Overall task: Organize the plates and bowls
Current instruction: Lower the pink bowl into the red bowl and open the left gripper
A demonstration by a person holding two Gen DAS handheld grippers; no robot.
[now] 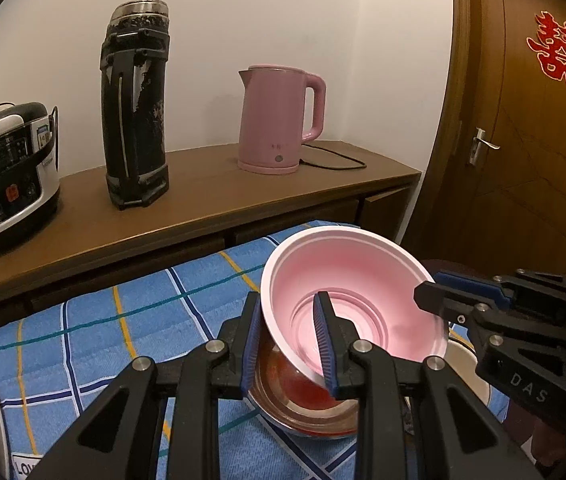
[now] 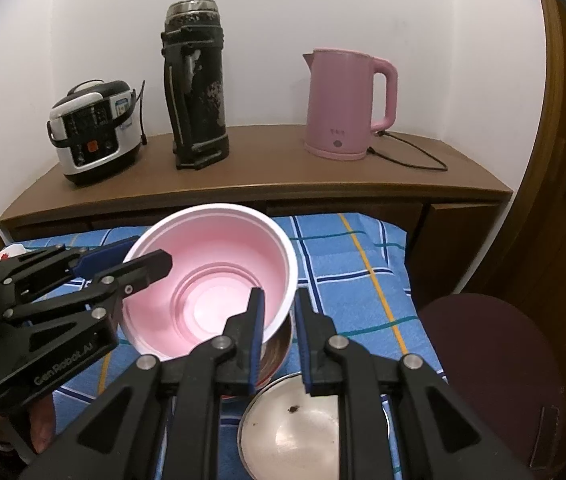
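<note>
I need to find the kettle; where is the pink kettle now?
In both views the pink kettle stands on the brown sideboard, at its right end, right of the tall black flask.

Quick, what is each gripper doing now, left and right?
Left gripper: shut on the pink bowl rim.
Right gripper: shut on the same rim.

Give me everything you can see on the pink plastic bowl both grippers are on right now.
The pink plastic bowl is round and deep, with a white rim and outside, a glossy pink inside and stepped rings at its base. It looks empty. It is tilted, its low side resting in a metal bowl on the blue checked cloth. The left gripper pinches its near wall; the right gripper pinches the rim opposite.
</note>
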